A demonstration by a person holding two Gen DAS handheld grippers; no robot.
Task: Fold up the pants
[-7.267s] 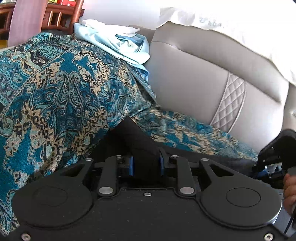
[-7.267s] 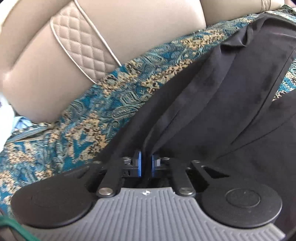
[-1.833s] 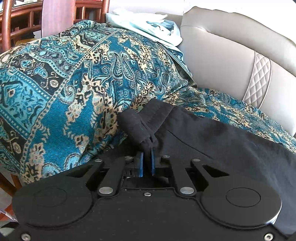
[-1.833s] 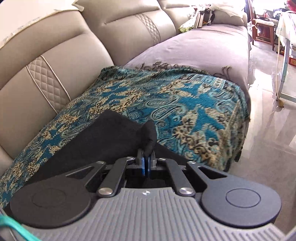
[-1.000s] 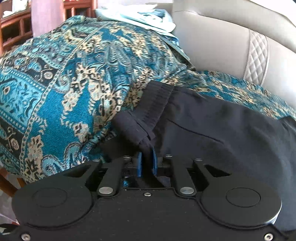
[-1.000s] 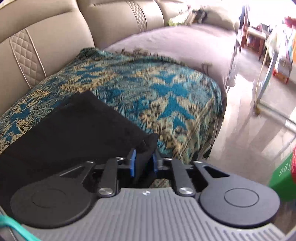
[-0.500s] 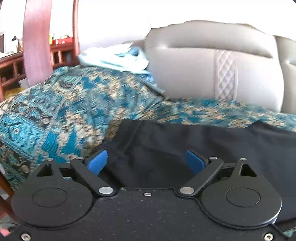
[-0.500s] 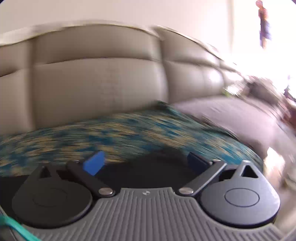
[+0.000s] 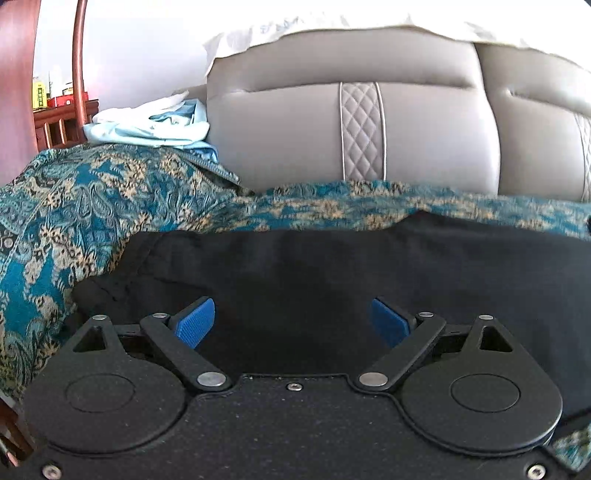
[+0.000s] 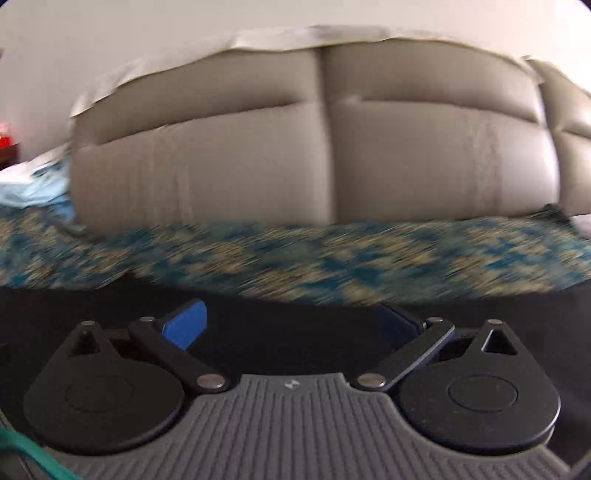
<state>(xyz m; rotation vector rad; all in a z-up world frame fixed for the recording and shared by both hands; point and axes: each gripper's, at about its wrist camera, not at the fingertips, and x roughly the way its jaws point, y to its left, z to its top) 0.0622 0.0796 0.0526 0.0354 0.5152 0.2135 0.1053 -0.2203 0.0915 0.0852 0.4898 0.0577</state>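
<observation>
The black pants [image 9: 332, 266] lie flat on the teal paisley throw [image 9: 74, 206] that covers the sofa seat. My left gripper [image 9: 293, 323] hovers over them with its blue pads wide apart and nothing pinched between them. In the right wrist view the pants [image 10: 288, 325] show as a dark band below the blurred throw [image 10: 332, 254]. My right gripper [image 10: 291, 325] stands open just above the cloth, with nothing gripped.
The beige leather sofa back [image 9: 369, 133] rises behind the seat, with a white cloth [image 9: 332, 26] draped over its top. Light blue clothes [image 9: 147, 125] are piled on the left armrest. A wooden chair [image 9: 77, 66] stands at the far left.
Both grippers let go of the pants and opened wide. Both swung round to face the sofa back, the right one fast, so its view is blurred.
</observation>
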